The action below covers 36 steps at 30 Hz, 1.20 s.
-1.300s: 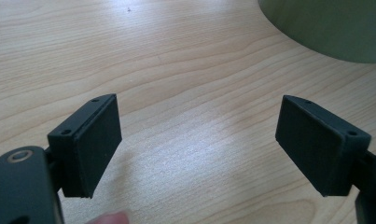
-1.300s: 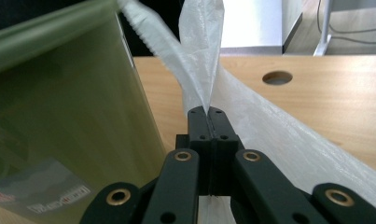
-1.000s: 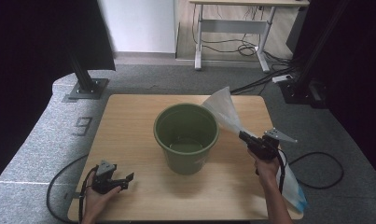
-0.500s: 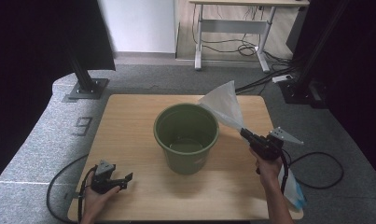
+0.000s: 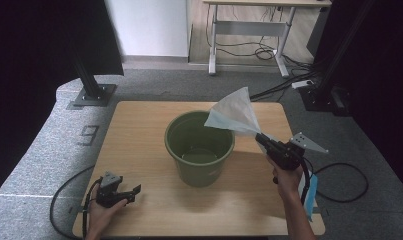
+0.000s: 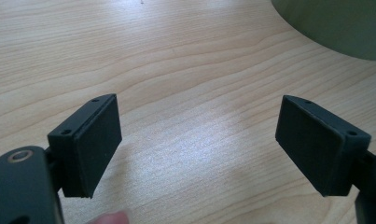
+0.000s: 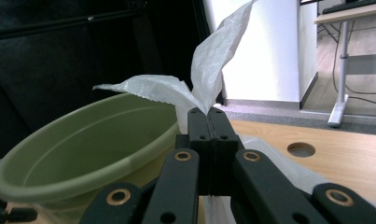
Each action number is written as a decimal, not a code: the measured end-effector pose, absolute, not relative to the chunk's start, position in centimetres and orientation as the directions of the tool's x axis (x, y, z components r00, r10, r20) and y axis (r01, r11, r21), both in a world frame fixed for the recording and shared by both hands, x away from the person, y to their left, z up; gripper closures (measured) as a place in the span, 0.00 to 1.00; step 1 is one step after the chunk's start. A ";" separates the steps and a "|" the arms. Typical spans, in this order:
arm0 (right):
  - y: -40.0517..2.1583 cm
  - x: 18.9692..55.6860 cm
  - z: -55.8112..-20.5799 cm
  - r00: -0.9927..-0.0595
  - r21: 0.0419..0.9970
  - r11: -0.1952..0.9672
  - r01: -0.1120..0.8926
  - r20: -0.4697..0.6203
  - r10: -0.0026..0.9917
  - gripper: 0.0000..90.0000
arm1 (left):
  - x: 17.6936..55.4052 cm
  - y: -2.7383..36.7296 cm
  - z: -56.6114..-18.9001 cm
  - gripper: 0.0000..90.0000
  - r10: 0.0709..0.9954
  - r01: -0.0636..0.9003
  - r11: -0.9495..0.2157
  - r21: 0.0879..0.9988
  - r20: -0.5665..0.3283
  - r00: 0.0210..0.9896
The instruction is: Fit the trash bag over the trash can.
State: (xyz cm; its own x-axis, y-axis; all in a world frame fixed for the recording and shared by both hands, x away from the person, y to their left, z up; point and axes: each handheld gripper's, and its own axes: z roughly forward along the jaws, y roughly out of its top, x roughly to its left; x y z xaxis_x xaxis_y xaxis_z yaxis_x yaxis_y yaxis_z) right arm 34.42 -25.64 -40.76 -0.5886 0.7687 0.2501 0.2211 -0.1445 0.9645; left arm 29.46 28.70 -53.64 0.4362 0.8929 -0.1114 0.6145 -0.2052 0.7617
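Plastic bag (image 5: 235, 113), thin and whitish, is pinched at one end between the jaws of your right gripper (image 5: 263, 140), which are pressed flat together on the film; the rest of it fans up and away from the jaws, over the right side of the rim of the green bucket (image 5: 199, 154), and in the right gripper view (image 7: 209, 114) the bag (image 7: 209, 70) spreads in two flaps above the bucket (image 7: 83, 158). Your right hand (image 5: 287, 181) holds that gripper above the desk (image 5: 139, 130) near its right edge; the bucket stands upright about the middle of the desk, just beside the gripper, between it and your left side. Your left gripper (image 5: 131, 191) lies low at the near left corner of the desk, well apart from the bucket, its jaws standing wide with bare wood between them (image 6: 197, 149); the bucket's wall (image 6: 335, 23) shows at the upper right of that view. A blue and white thing (image 5: 309, 191) hangs by your right forearm at the desk's right edge; what it is you cannot tell. The desk is pale wood with rounded corners; grey carpet lies around it, cables (image 5: 269, 50) trail under a second table (image 5: 249, 25) at the back, and black stands (image 5: 91, 90) rise at both sides.
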 end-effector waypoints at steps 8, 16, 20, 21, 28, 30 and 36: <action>-26.9 34.8 -38.6 -0.567 0.961 -0.198 0.192 0.273 0.777 0.99 | 29.5 28.7 -53.7 0.16 0.892 0.617 -0.194 0.763 -0.124 0.434; -26.5 34.1 -34.9 -0.590 0.976 -0.178 0.124 0.217 0.777 0.99 | 29.4 28.8 -53.5 0.16 0.892 0.614 -0.177 0.769 -0.139 0.430; -26.2 33.9 -33.8 -0.597 0.980 -0.170 0.101 0.197 0.778 0.99 | 29.4 28.9 -53.5 0.16 0.893 0.611 -0.167 0.774 -0.144 0.426; -26.1 33.8 -33.6 -0.598 0.981 -0.167 0.099 0.193 0.778 0.99 | 29.4 28.9 -53.5 0.16 0.893 0.611 -0.167 0.774 -0.144 0.426; -26.2 33.7 -32.4 -0.595 0.982 -0.173 0.075 0.183 0.783 0.99 | 29.4 29.1 -53.4 0.16 0.893 0.612 -0.157 0.775 -0.153 0.423; -26.2 33.8 -31.7 -0.595 0.984 -0.169 0.063 0.173 0.785 0.99 | 29.4 29.1 -53.4 0.16 0.894 0.610 -0.153 0.778 -0.155 0.421; -25.9 33.3 -29.6 -0.597 0.988 -0.151 0.018 0.132 0.791 0.99 | 29.3 29.3 -53.4 0.16 0.895 0.608 -0.135 0.783 -0.167 0.414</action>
State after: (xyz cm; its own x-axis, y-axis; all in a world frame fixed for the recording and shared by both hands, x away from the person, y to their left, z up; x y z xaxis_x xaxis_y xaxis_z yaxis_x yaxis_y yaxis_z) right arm 33.32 -25.86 -29.59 -0.5971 0.7912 0.1319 0.0183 -0.1510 0.9884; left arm 29.30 29.34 -53.35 0.4135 0.8951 -0.1670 0.6076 -0.1347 0.7827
